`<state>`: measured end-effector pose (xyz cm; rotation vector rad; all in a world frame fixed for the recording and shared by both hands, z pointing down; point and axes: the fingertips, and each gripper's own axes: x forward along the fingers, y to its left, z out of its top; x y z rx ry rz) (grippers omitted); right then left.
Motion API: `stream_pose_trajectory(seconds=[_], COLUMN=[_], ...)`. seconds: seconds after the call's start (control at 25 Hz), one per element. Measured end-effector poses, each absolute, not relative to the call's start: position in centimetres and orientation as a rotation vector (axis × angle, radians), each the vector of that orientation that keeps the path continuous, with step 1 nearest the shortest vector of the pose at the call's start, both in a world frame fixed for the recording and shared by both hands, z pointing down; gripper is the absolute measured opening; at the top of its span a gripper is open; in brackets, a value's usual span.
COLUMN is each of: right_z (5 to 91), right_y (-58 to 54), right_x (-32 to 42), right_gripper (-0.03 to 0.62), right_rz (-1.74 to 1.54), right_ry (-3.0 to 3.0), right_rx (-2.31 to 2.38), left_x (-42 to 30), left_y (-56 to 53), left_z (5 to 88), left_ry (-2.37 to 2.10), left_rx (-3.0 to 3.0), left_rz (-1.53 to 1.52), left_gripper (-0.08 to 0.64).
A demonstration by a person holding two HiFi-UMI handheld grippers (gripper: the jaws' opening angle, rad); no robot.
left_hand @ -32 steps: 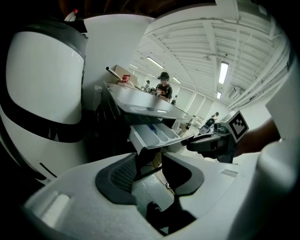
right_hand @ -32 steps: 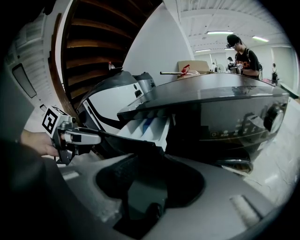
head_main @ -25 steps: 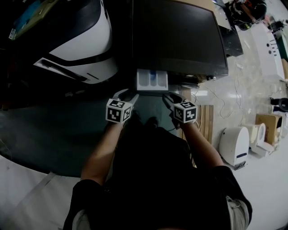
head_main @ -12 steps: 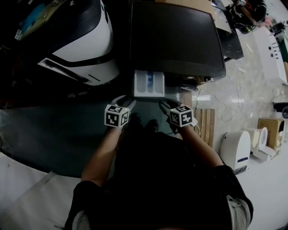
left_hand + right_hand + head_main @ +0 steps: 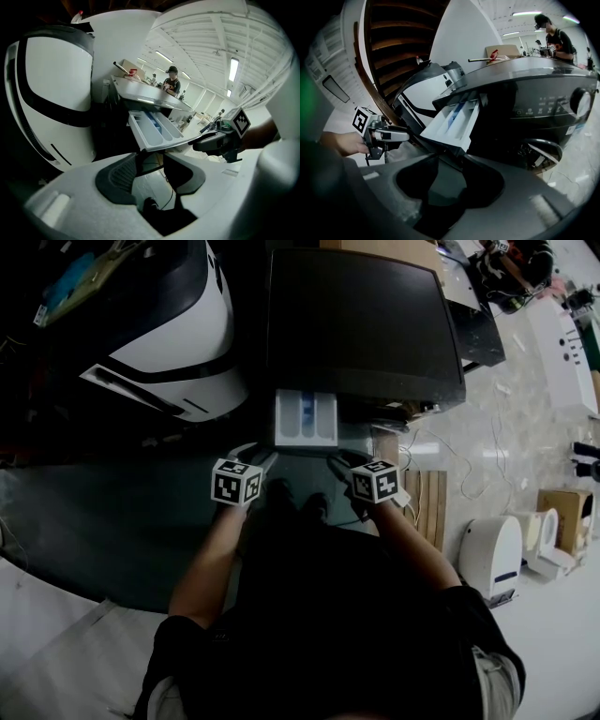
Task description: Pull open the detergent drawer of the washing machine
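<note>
The dark washing machine (image 5: 361, 324) has its white detergent drawer (image 5: 306, 418) pulled out, with blue compartments showing. My left gripper (image 5: 255, 454) hangs just below the drawer's front left corner. Its jaws are opening and nothing is pressed between them. In the left gripper view the drawer (image 5: 157, 131) juts out just past the left gripper (image 5: 150, 168). My right gripper (image 5: 339, 459) is near the front right corner, open and holding nothing. The right gripper view shows the drawer (image 5: 454, 122) ahead of the right gripper (image 5: 447, 171) and the left gripper (image 5: 391, 136) across from it.
A white-and-black appliance (image 5: 178, 324) stands to the left of the machine. A wooden pallet (image 5: 427, 493), cables, a small white appliance (image 5: 489, 542) and a cardboard box (image 5: 561, 498) lie on the floor at the right. A person (image 5: 172, 79) stands far behind.
Both grippers have drawn back a little from the drawer's front toward the person. The left tips no longer reach the drawer's corner. The drawer stays pulled out.
</note>
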<state>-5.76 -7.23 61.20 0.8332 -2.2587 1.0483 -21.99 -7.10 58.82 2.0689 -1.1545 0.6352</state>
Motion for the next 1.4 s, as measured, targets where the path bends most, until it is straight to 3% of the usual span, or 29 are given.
stream_pose_trajectory(seconds=[0.8,1.4], right_z=[52.7,42.2], right_y=[-12.7,-15.0], right_x=[-1.4,-3.5], right_gripper=[0.144,0.068], right_rz=[0.969,0.729], right_ry=[-2.426,-2.66], right_rx=[0.859,0.943], left_x=[-22.4,-18.2], left_y=[-11.7,-13.6], left_z=[48.4,40.9], left_ry=[-1.269,-1.262], left_rx=[2.233,2.383], left_rz=[0.576,0.5], left_gripper=[0.136,0.104])
